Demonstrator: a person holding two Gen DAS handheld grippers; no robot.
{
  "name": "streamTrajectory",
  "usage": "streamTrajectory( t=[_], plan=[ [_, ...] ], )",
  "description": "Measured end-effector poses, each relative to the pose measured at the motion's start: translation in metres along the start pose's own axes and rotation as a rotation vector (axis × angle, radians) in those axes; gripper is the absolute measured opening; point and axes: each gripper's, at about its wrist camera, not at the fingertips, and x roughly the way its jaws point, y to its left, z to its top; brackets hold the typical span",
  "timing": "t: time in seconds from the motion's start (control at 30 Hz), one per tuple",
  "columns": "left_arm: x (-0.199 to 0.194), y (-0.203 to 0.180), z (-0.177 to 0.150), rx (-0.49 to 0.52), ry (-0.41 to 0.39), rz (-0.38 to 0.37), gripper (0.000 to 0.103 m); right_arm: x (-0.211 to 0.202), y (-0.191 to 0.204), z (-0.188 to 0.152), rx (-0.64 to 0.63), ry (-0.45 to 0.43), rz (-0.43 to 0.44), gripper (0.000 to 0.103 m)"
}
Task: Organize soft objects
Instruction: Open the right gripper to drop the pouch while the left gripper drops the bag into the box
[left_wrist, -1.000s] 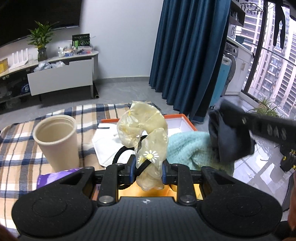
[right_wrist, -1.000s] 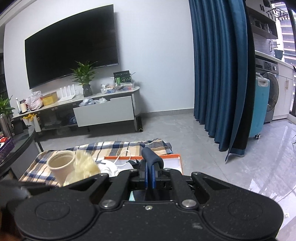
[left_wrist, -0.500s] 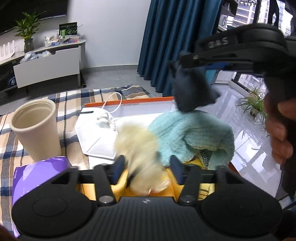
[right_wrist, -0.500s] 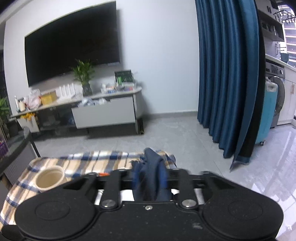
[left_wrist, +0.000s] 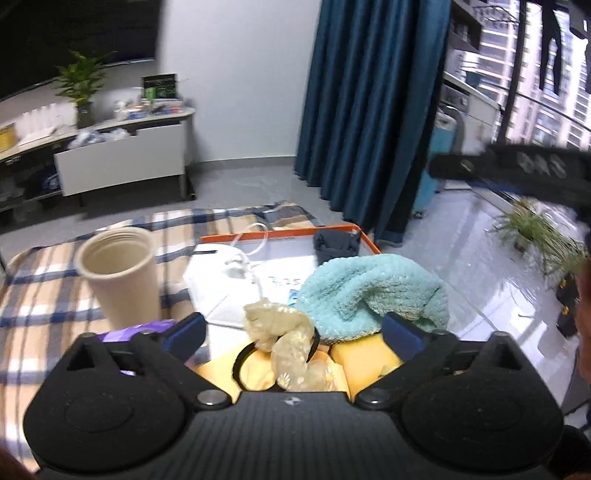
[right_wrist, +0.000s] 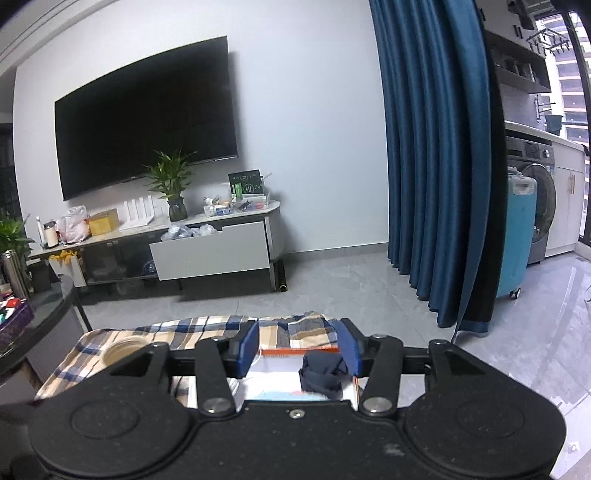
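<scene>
My left gripper (left_wrist: 293, 331) stands wide, its jaws still opening. A pale yellow daisy-print hair tie (left_wrist: 284, 332) lies loose between them on yellow cloth in the orange-rimmed tray (left_wrist: 295, 232); the pads do not touch it. Beside it sits a fluffy teal towel (left_wrist: 369, 291). A dark navy cloth (left_wrist: 336, 243) is bunched in the tray's far right corner. My right gripper (right_wrist: 298, 347) hangs above that navy cloth (right_wrist: 323, 376) with its jaws opening, and the cloth rests free below the right pad.
A white face mask (left_wrist: 221, 280) lies in the tray's left part. A tall paper cup (left_wrist: 118, 273) and a purple pack (left_wrist: 147, 328) stand on the plaid blanket (left_wrist: 44, 295) to the left. Blue curtains and a TV cabinet are behind.
Both grippers went from shut to open. The yellow hair tie dropped from the left jaws onto the tray, and the navy cloth dropped from the right jaws into the far corner.
</scene>
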Motion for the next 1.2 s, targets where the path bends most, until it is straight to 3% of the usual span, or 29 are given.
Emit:
streamTrajectory(
  t=[0.2, 0.37, 0.5, 0.7, 1.2],
  plan=[
    [-0.031, -0.007, -0.008, -0.028, -0.022, 0.092, 0.103, -0.044, 0.0, -0.029, 0.0, 0.032, -0.039, 0.068],
    [-0.044, -0.013, -0.027, -0.064, 0.032, 0.117, 0.103, -0.068, 0.004, -0.06, 0.002, 0.088, -0.04, 0.069],
    [-0.05, -0.022, -0.043, -0.062, 0.053, 0.182, 0.103, -0.077, 0.007, -0.079, 0.017, 0.136, -0.039, 0.07],
    [-0.054, -0.022, -0.058, -0.113, 0.078, 0.205, 0.103, -0.085, 0.016, -0.094, 0.029, 0.172, -0.026, 0.07],
    [-0.057, -0.029, -0.066, -0.092, 0.083, 0.199, 0.103, -0.09, 0.022, -0.096, 0.04, 0.177, -0.009, 0.071]
  ],
)
